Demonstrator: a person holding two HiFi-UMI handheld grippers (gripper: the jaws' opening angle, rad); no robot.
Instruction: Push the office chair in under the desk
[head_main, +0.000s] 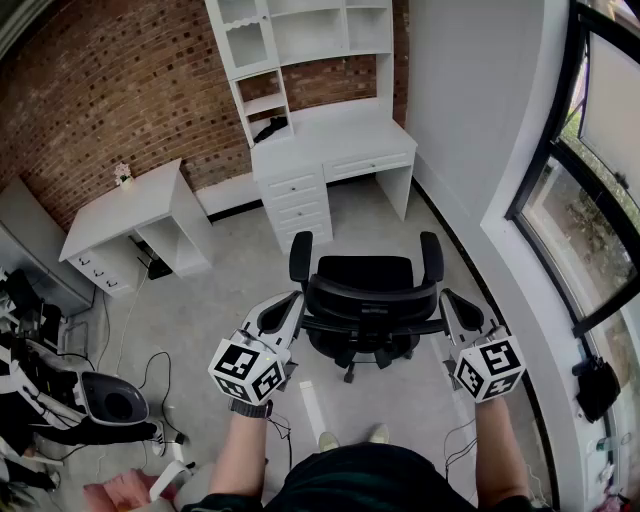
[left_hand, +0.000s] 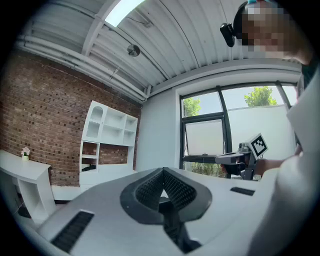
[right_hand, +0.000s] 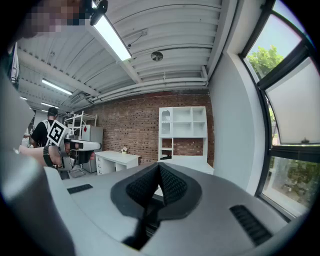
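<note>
- Since both of your tongs are clamped fully shut with nothing between the jaws, you're set up for a push, not a grab. Left gripper (head_main: 284, 312) and right gripper (head_main: 456, 308) both point roughly level toward the far end of the room.
- The office chair (head_main: 366, 275) sits dead ahead, right between the two grippers, with its back to you and its seat facing the desk (head_main: 335, 140). Chair and desk are well apart, with bare floor (head_main: 350, 215) between them.
- The backrest (head_main: 372, 302) runs side to side, so its long axis lies across your push line. Each gripper is just beside one end of it. Neither looks clearly nearer, and I can't tell if either is touching yet.
- My guess is the kneehole (head_main: 362, 192) is your target: the gap right of the drawer stack (head_main: 296, 200) and left of the desk's end panel (head_main: 398, 188). It looks about in line with the chair.
- Room-wise, the wall (head_main: 470, 190) and window (head_main: 590, 190) close in on your right, so drifting that way is the risk. The left is open floor until the smaller desk (head_main: 125, 210), with cables (head_main: 152, 372) down by your left side.
- Push evenly on both ends, or it'll likely swivel off line.
</note>
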